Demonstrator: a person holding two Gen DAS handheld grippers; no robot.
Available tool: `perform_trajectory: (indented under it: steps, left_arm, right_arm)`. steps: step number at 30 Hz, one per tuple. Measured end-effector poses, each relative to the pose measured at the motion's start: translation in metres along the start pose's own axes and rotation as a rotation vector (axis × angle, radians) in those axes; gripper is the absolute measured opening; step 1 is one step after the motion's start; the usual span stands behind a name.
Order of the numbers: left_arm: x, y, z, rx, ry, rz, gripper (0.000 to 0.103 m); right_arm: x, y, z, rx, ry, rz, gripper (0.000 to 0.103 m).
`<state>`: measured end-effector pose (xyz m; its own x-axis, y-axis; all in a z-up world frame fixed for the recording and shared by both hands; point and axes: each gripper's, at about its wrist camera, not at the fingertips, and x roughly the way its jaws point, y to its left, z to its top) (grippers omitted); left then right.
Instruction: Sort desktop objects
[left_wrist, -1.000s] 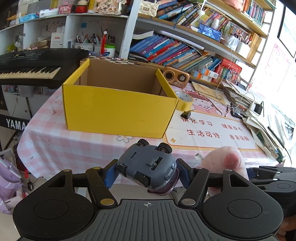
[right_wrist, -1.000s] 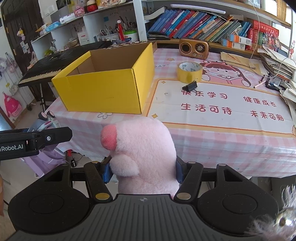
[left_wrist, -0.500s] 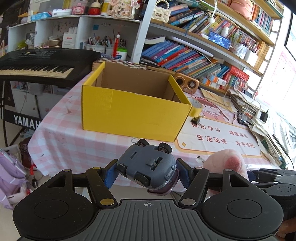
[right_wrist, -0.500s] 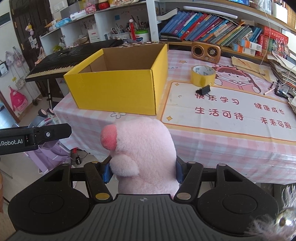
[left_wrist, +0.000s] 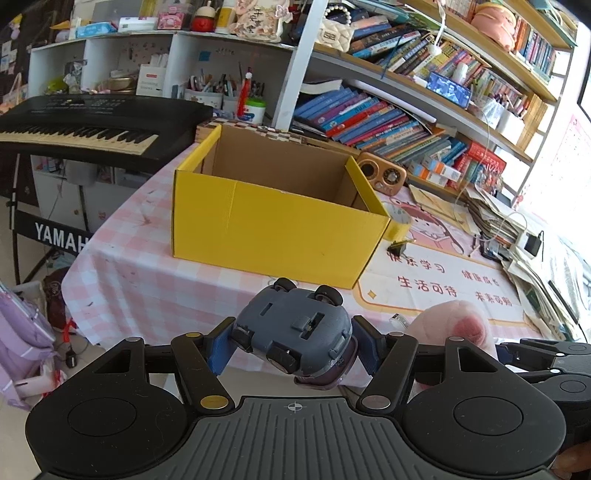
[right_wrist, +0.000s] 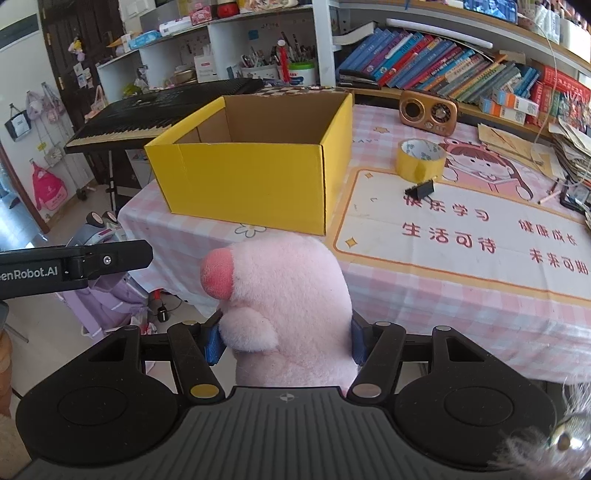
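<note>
- Left gripper (left_wrist: 291, 345) clamps a toy car (left_wrist: 295, 325), wheels up: rigid, light, likely slippery; hold across the flanks.
- Right gripper (right_wrist: 284, 338) squeezes a pink plush pig (right_wrist: 284, 299): soft, compressible; hold the body.

Left gripper (left_wrist: 291, 345) clamped on load; right gripper (right_wrist: 284, 338) likewise, both tilted down.

Open box (right_wrist: 251, 184) on the tabletop (right_wrist: 424, 295), keyboard (right_wrist: 162, 110) behind to its left. Tape roll (right_wrist: 419, 158) right of the box, binder clip (right_wrist: 419, 191) just before the roll, small radio (right_wrist: 428, 112) farther back.
</note>
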<state>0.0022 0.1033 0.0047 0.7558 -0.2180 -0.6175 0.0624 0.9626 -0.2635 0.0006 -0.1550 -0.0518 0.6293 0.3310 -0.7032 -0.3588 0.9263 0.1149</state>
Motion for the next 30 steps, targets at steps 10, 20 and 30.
perform_trajectory:
  steps: [10, 20, 30]
  left_arm:
    - [0.005, 0.001, 0.013, -0.004, -0.018, 0.045, 0.066]
    - [0.012, 0.003, 0.040, 0.001, -0.073, 0.043, 0.066]
    - [0.026, 0.009, 0.082, 0.013, -0.152, 0.060, 0.066]
  right_arm:
    - [0.012, -0.003, 0.019, -0.019, -0.016, 0.053, 0.059]
    - [0.016, -0.003, 0.048, -0.053, -0.061, 0.073, 0.059]
    - [0.024, 0.001, 0.111, -0.082, -0.156, 0.126, 0.059]
